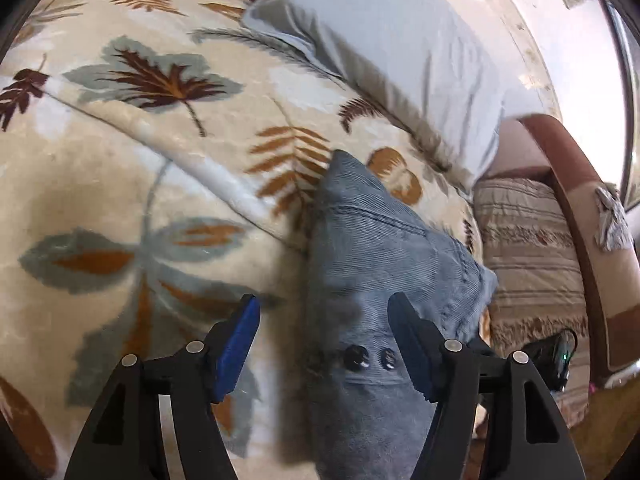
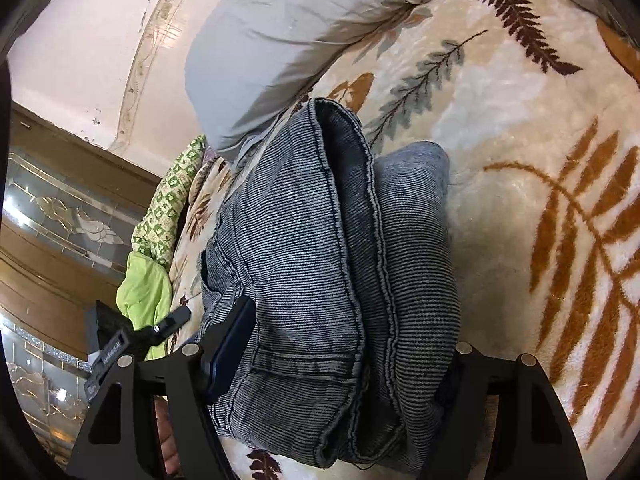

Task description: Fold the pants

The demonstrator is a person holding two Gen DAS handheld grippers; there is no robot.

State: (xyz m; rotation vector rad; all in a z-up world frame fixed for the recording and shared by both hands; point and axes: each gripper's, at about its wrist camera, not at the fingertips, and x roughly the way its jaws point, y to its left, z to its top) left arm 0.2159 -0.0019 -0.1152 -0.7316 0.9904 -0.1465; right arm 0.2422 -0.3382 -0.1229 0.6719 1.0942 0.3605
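Observation:
Blue-grey denim pants [image 2: 320, 248] lie folded in a thick bundle on a cream leaf-print blanket [image 2: 540, 140]. In the right wrist view the bundle fills the space between my right gripper's [image 2: 336, 344] wide-spread fingers; the left pad [image 2: 232, 344] touches the denim and the right finger is hidden behind the fabric. In the left wrist view the pants [image 1: 376, 248] run forward from under my left gripper [image 1: 324, 320], which is open above the waistband with its two dark buttons [image 1: 368, 358].
A pale grey pillow [image 1: 400, 48] lies beyond the pants. A striped fringed cloth [image 1: 528, 264] and a brown bed frame [image 1: 568, 184] are at the right. Green fabrics [image 2: 160, 240] and a mirrored wardrobe [image 2: 60, 208] are at the left.

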